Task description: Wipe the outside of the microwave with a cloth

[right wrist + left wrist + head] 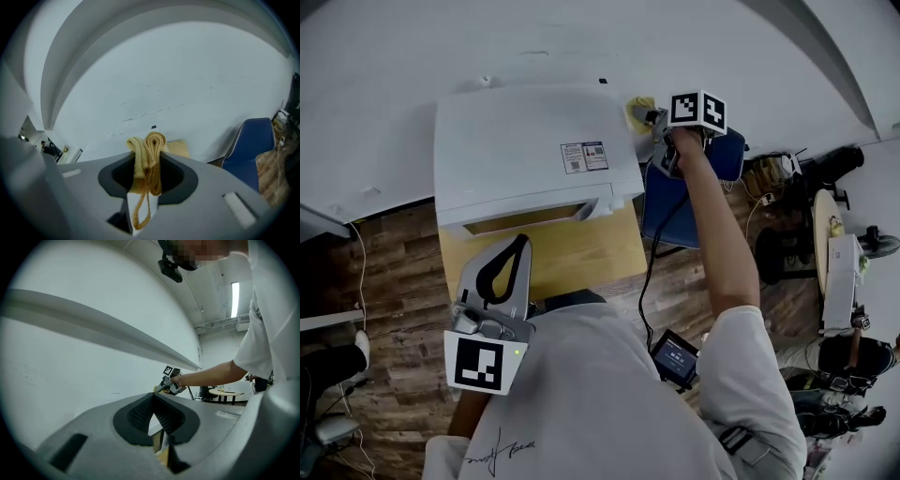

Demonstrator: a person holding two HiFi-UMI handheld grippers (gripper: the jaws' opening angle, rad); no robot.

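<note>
A white microwave [534, 155] stands on a wooden table [581, 258] against the wall. My right gripper [653, 119] is at the microwave's far right corner, shut on a folded yellow cloth [638, 112] that touches the side there. In the right gripper view the cloth [148, 152] bulges out between the jaws of the right gripper [149, 146], with a loose loop hanging down. My left gripper [522, 241] hovers over the table's front, short of the microwave door, jaws shut and empty. The left gripper view shows the left gripper [154, 399] and, beyond it, the right gripper [169, 382].
A blue chair [689, 202] stands right of the table, also seen as a blue chair [251, 140] beside the wall. A small screen device [675, 357] hangs by a cable at my right hip. A round table [825, 225] and clutter lie on the wooden floor farther right.
</note>
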